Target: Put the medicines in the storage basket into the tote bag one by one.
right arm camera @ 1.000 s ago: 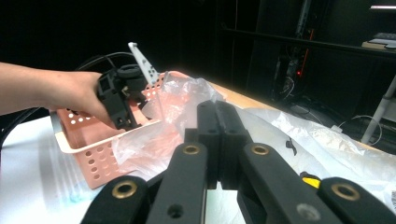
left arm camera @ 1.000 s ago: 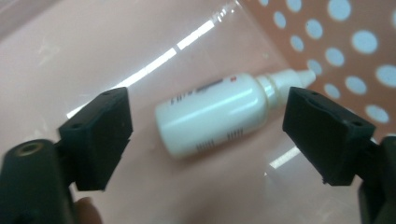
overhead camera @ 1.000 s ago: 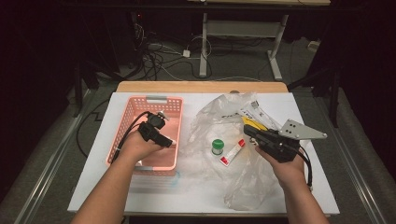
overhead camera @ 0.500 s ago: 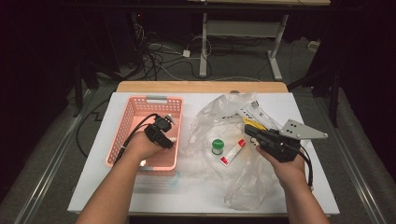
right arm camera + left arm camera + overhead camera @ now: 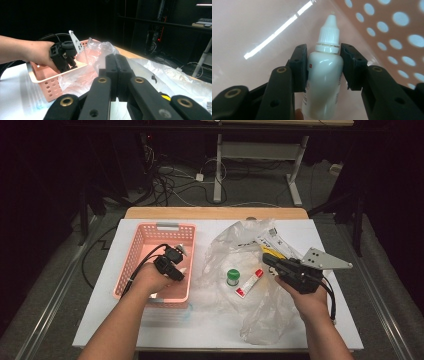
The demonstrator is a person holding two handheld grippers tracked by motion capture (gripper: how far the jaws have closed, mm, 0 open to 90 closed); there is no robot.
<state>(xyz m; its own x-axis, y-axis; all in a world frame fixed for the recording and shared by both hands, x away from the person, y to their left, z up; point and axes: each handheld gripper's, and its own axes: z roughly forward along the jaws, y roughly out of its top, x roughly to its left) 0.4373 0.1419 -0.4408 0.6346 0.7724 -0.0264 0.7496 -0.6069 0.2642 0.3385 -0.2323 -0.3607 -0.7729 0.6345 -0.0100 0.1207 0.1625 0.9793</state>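
Reaching into the pink perforated plastic basket (image 5: 150,240), my left gripper (image 5: 323,65) has just been closing its jaws on a small white plastic dropper bottle (image 5: 325,72), pads against its shoulders, cap tilted toward the basket's wall. My right gripper (image 5: 116,67), jaws pressed together and empty, hovers over the crumpled clear plastic bag (image 5: 235,247).

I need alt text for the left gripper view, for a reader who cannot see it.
The left tool has just been closing its two black jaws on a small white plastic dropper bottle with a ribbed white cap, inside a pink plastic basket with round holes.
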